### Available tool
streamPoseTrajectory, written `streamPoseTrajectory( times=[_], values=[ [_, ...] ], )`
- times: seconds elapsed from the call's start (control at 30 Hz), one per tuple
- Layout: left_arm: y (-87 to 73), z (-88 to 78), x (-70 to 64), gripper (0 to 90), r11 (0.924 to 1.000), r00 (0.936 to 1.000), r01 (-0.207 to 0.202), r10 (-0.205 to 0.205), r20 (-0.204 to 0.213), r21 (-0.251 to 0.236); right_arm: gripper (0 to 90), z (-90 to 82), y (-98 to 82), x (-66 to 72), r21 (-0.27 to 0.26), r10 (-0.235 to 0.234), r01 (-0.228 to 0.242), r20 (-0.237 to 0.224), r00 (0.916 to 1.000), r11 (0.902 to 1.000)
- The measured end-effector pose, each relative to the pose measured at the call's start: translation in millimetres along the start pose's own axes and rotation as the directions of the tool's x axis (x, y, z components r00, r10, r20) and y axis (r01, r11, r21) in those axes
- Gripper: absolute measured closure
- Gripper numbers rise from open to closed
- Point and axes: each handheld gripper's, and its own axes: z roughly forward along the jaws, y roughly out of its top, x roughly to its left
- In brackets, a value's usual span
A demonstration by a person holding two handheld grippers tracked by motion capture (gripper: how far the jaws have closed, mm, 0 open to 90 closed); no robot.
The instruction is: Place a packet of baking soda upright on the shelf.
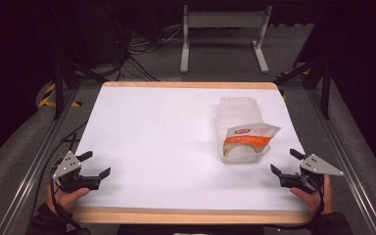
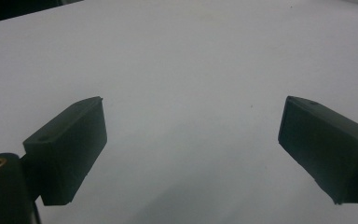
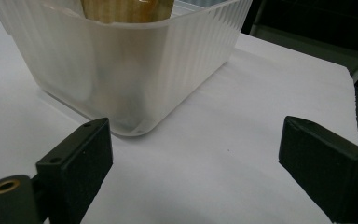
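Jaws, right: right gripper [image 1: 285, 163] has its jaws spread wide, holding nothing, resting at the table's near right corner.
Jaws, left: left gripper [image 1: 94, 164] likewise spread wide and empty, at the near left corner over the white table top [image 1: 152, 137].
Thing: translucent ribbed plastic tub [image 1: 240, 117] with an orange-and-white snack pouch [image 1: 247, 139] sticking out of its near end, on the right half of the table.
Long axis: tub runs away from the person, near end toward the right gripper.
Direction: tub lies just ahead and to the left of the right jaws; its near corner is close in the right gripper view [image 3: 135, 70].
Nearer hand: right, by my judgement; the left is well apart.
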Motion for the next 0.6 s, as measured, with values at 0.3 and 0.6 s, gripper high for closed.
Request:
streamPoseTrajectory(
  times=[0.3, 0.6],
  values=[
    [0.2, 1.2, -0.2, 8.6, 1.0000, 1.0000, 0.003, -0.003, 0.000, 0.003, 10.4, 0.2, 0.1, -0.1, 0.002, 0.000, 0.000, -0.002, 1.0000, 1.0000],
    [1.9, 3.3, -1.3, 8.6, 0.9998, 1.0000, -0.009, 0.009, -0.002, 0.017, 10.3, 0.0, 0.0, 0.0, 0.000, -0.002, 0.002, -0.005, 1.0000, 1.0000]
  ],
)
